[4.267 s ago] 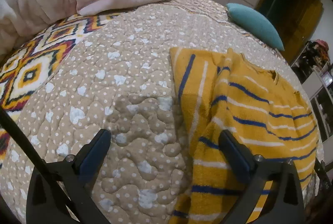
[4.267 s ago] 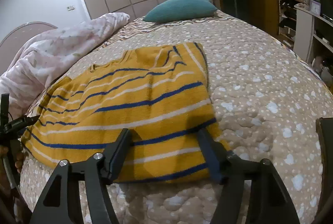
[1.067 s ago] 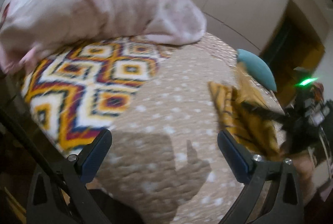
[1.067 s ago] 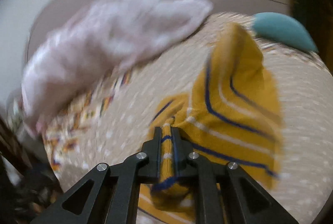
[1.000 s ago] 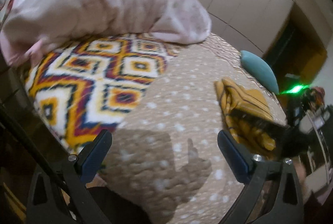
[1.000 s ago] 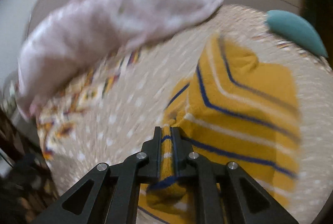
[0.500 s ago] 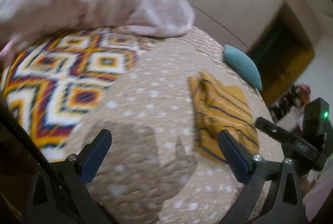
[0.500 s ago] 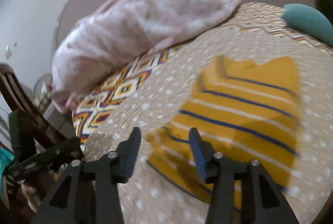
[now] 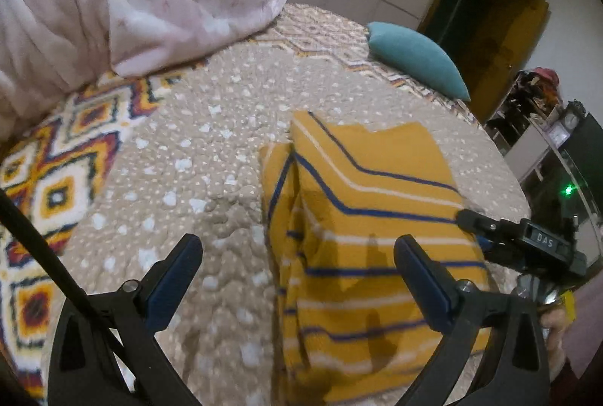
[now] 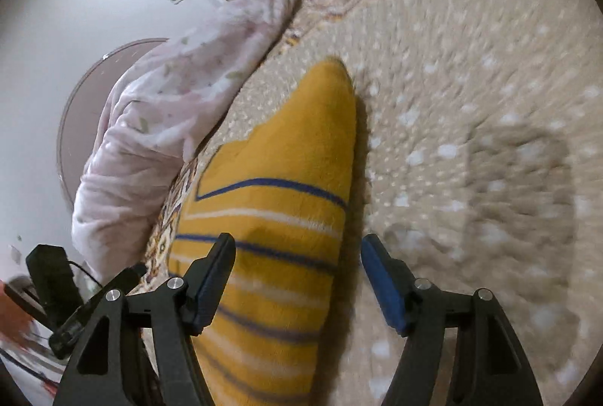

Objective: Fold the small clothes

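Note:
A small yellow shirt with blue and white stripes point(image 9: 369, 217) lies folded on the beige dotted quilt point(image 9: 211, 157). In the left wrist view my left gripper point(image 9: 297, 270) is open and empty, low over the shirt's near left edge. The right gripper's body shows at the shirt's right edge point(image 9: 527, 244). In the right wrist view the shirt point(image 10: 279, 202) lies flat and my right gripper point(image 10: 297, 270) is open and empty, its fingers on either side of the shirt's right edge.
A pink floral duvet point(image 9: 124, 2) is heaped at the back left. A teal pillow point(image 9: 418, 63) lies at the far end of the bed. A patterned blanket point(image 9: 56, 187) covers the left side. Shelves and a doorway point(image 9: 535, 127) stand to the right.
My right gripper carried the shirt's edge over, let go and opened; the shirt now lies folded flat. My left gripper has moved in close over the shirt.

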`<state>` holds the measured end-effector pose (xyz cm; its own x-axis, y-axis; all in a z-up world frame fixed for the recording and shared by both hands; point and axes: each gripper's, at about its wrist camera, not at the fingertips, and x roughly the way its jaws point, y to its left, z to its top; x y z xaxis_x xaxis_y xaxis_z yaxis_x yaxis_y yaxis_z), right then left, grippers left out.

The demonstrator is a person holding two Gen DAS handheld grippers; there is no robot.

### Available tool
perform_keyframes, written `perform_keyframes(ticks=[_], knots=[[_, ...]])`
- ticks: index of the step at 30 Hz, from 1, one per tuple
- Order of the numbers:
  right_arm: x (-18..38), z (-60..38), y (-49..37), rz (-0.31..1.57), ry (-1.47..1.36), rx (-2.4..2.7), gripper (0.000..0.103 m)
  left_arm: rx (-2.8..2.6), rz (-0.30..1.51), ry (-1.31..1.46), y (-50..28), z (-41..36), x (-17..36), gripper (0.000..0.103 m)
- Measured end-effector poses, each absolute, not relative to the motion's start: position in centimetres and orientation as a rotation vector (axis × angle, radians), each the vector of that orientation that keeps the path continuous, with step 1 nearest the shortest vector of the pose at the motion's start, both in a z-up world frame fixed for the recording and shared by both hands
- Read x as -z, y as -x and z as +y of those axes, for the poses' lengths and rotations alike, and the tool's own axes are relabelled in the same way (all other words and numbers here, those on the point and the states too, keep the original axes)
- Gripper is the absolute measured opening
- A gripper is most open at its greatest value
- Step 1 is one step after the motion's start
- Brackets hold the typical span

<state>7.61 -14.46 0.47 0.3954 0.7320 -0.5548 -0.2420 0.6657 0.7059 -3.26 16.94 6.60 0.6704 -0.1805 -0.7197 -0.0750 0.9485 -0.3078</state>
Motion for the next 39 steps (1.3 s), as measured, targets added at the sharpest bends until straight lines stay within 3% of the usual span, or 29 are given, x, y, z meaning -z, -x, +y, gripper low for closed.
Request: perform_keyframes(ticks=[6, 7, 8, 9, 11, 15, 19, 21, 25, 29, 34, 37, 39], knots=[[1.0, -11.8, -10.5, 0.991, -0.665, -0.654, 0.077, 0.271, 0.977, 0.538, 0.4, 16.7, -1.9, 0.101], [0.8, -11.4, -10.7, 1.006, -0.657, -0.656, 0.072, 0.282, 0.968, 0.527, 0.4, 16.1, -2.1, 0.1], [0.6, -11.3, -10.7, 1.014, -0.657, -0.666, 0.057, 0.317, 0.967, 0.523, 0.5, 15.2, -2.5, 0.086], [0.3, -11.5, -10.7, 1.015, -0.663, -0.68, 0.049, 0.313, 0.964, 0.511, 0.6, 14.1, -3.1, 0.083], [-0.9, -12.4, -10.3, 0.993, -0.686, -0.711, 0.043, 0.319, 0.929, 0.492, 0.7, 12.7, -4.5, 0.079], [-5.1, -15.6, -8.5, 0.86, -0.605, -0.665, 0.043, 0.426, 0.918, 0.556, -0.2, 10.1, -6.3, 0.059], [-7.6, -19.3, -7.3, 0.781, -0.522, -0.59, 0.044, 0.424, 0.94, 0.502, -1.3, 7.0, -5.6, 0.052], [-7.0, -20.4, -7.5, 0.805, -0.481, -0.523, 0.054, 0.339, 0.987, 0.447, -1.7, 6.5, -4.4, 0.045], [-4.2, -21.7, -7.8, 0.915, -0.396, -0.408, 0.057, 0.332, 1.013, 0.492, -1.3, 6.5, -2.3, 0.049], [-6.1, -23.5, -5.5, 0.815, -0.419, -0.393, 0.059, 0.3, 1.005, 0.48, -0.4, 6.9, -3.5, 0.052], [-9.7, -23.7, -3.3, 0.69, -0.374, -0.375, 0.059, 0.217, 0.899, 0.349, 3.2, 7.3, -6.0, 0.069], [-9.7, -23.1, -3.6, 0.716, -0.367, -0.405, 0.046, 0.166, 0.858, 0.28, 4.9, 8.2, -6.2, 0.072], [-8.5, -22.4, -4.5, 0.77, -0.388, -0.412, 0.043, 0.135, 0.85, 0.242, 5.4, 8.6, -5.7, 0.077]])
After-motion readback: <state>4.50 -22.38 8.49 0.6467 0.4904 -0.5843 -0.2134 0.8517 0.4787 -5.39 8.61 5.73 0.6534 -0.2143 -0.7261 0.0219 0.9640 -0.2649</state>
